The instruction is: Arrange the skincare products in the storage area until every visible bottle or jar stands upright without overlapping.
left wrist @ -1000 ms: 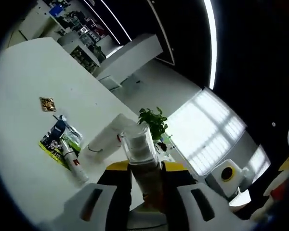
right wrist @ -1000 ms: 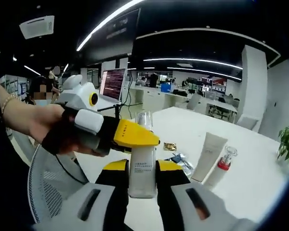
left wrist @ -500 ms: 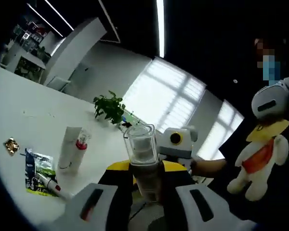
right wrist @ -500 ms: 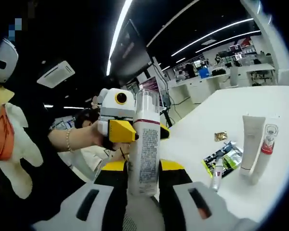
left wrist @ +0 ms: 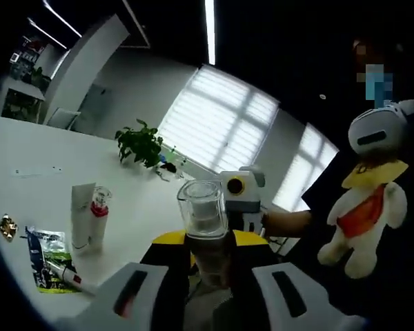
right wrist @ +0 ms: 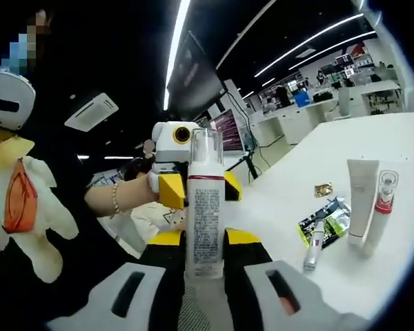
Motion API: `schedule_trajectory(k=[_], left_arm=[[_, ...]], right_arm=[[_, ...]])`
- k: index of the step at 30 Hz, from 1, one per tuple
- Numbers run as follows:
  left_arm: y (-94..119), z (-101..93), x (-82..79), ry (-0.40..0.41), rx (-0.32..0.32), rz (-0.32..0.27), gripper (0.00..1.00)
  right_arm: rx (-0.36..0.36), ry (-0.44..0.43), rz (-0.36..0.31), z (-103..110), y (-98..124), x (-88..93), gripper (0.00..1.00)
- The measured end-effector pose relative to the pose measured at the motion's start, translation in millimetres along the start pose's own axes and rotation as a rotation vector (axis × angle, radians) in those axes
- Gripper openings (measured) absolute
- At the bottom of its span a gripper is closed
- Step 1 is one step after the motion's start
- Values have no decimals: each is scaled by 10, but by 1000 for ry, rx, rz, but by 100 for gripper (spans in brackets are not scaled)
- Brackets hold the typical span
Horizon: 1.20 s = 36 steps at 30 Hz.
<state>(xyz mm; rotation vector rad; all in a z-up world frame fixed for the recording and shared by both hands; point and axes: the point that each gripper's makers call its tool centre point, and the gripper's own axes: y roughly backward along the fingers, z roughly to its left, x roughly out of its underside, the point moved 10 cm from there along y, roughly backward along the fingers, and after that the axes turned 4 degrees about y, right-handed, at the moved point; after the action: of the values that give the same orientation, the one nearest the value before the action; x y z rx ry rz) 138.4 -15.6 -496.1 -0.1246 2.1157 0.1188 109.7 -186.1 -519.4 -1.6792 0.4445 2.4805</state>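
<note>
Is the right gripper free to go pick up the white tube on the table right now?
Probably not yet. The right gripper is shut on the pump bottle, so its jaws are occupied. The white tube stands in the open beside the red-collared bottle, nothing blocking it.

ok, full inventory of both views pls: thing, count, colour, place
pump bottle: 1, white with clear cap, held off the table between both claws
tube: 1, cream-white, upright on the table
small bottle: 1, clear with red band, upright beside the tube
slim tube: 1, white, lying on the table by the sachet
sachet: 1, green and black, flat on the table
small packet: 1, gold, flat on the table beyond the sachet
table: 1, white
potted plant: 1, green, far edge of the table
plush toy: 1, white with orange bib, off the table
left claw: yellow-tipped, shut on the pump bottle
right claw: yellow-tipped, shut on the pump bottle
</note>
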Motion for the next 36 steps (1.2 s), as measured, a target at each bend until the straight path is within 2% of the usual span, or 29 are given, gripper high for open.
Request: schedule_trajectory(k=[1, 2, 3, 5, 8, 9, 11, 15, 18, 19, 20, 25, 26, 27, 28, 29, 30, 31, 32, 34, 35, 36], left_arm=[[-6, 15, 5, -22, -27, -4, 18], [-11, 43, 6, -53, -80, -18, 19], [-18, 63, 7, -55, -123, -28, 19], [-65, 70, 22, -20, -177, -56, 19], [-146, 56, 8, 11, -253, -140, 19], [-170, 57, 0, 31, -280, -166, 18], [-225, 47, 14, 93, -348, -215, 17], [-313, -3, 79, 146, -486, -312, 15], [-352, -32, 148, 203, -565, -369, 14], [-366, -46, 165, 203, -572, -367, 14], [-371, -53, 166, 147, -579, -358, 14], [-321, -36, 110, 144, -550, -338, 14], [-302, -28, 95, 144, -541, -337, 13], [-277, -23, 76, 116, -499, -294, 13], [-261, -27, 58, 106, -470, -286, 13], [-234, -33, 25, 88, -441, -292, 13], [-210, -51, -3, 70, -378, -258, 13], [-197, -68, -22, 74, -325, -235, 13], [-188, -92, -59, 59, -302, -238, 13], [-165, -152, -105, 9, -195, -175, 13], [-157, -178, -130, -5, -159, -163, 13], [-159, -203, -140, -21, -125, -140, 13]], right_arm=[[38, 27, 7, -23, 9, -6, 20], [78, 59, 16, -35, 13, -9, 20], [150, 75, 25, -62, 22, -18, 20], [236, 104, 45, -89, 23, -39, 20], [354, 170, 28, -69, 4, -66, 20], [420, 214, 25, -69, -24, -62, 20], [485, 253, 34, -45, -44, -52, 20], [634, 375, 79, -53, -54, -43, 20], [674, 401, 111, -48, -73, -15, 20], [673, 403, 121, -60, -71, -8, 20], [666, 406, 123, -62, -66, -5, 21], [600, 381, 71, -68, 17, -34, 21], [516, 332, 53, -70, 10, -38, 22], [488, 302, 48, -79, 37, -48, 21], [471, 275, 23, -86, 60, -63, 21], [421, 271, -14, -101, 89, -105, 22], [355, 233, -19, -110, 130, -131, 22], [324, 231, -26, -98, 163, -158, 23], [233, 241, -65, -97, 181, -188, 23], [121, 186, -81, -148, 206, -182, 24], [48, 174, -97, -146, 223, -194, 24], [4, 152, -98, -149, 237, -199, 24]])
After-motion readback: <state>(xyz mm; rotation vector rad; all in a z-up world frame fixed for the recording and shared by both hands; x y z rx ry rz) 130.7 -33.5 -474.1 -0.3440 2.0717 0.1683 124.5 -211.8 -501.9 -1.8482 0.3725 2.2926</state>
